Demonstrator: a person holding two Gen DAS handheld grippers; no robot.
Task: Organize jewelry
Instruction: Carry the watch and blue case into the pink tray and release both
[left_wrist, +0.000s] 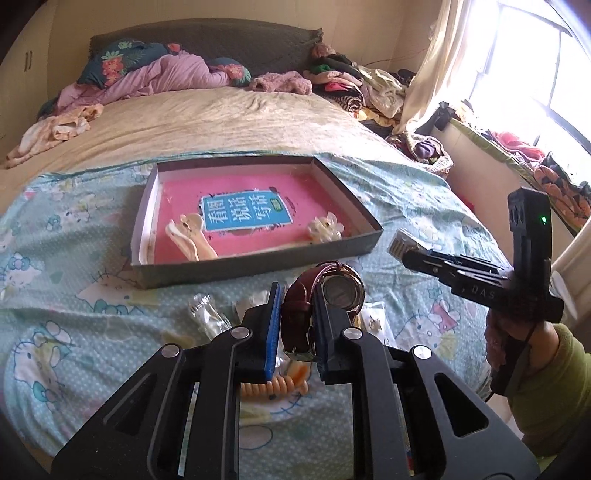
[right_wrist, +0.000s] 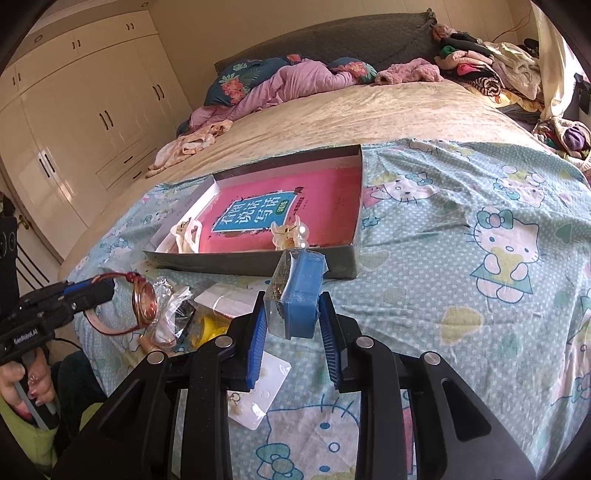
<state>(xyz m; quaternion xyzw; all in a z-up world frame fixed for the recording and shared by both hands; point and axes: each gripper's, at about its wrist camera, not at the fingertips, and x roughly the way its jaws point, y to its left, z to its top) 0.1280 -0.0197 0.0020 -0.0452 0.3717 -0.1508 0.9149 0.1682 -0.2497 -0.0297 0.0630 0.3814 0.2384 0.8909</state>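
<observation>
My left gripper (left_wrist: 297, 301) is shut on the maroon strap of a wristwatch (left_wrist: 341, 291), whose round face sticks up past the right pad. The watch hangs above the bedspread, just short of the shallow grey box (left_wrist: 258, 267). In the right wrist view the same gripper (right_wrist: 109, 286) shows at far left with the watch (right_wrist: 144, 302). My right gripper (right_wrist: 291, 314) is shut on a small blue box in a clear packet (right_wrist: 299, 295), lifted near the grey box's (right_wrist: 258, 264) front wall. Inside lie a pink book (left_wrist: 251, 184), a cream hair claw (left_wrist: 188, 236) and a clear hair claw (left_wrist: 325, 229).
Loose items lie on the Hello Kitty bedspread (right_wrist: 461, 258) under the grippers: clear packets (left_wrist: 207, 317), an orange coil hair tie (left_wrist: 273, 386), a white earring card (right_wrist: 258, 391). Clothes pile up at the bed's head. A wardrobe (right_wrist: 74, 110) stands left, a window ledge (left_wrist: 498, 155) right.
</observation>
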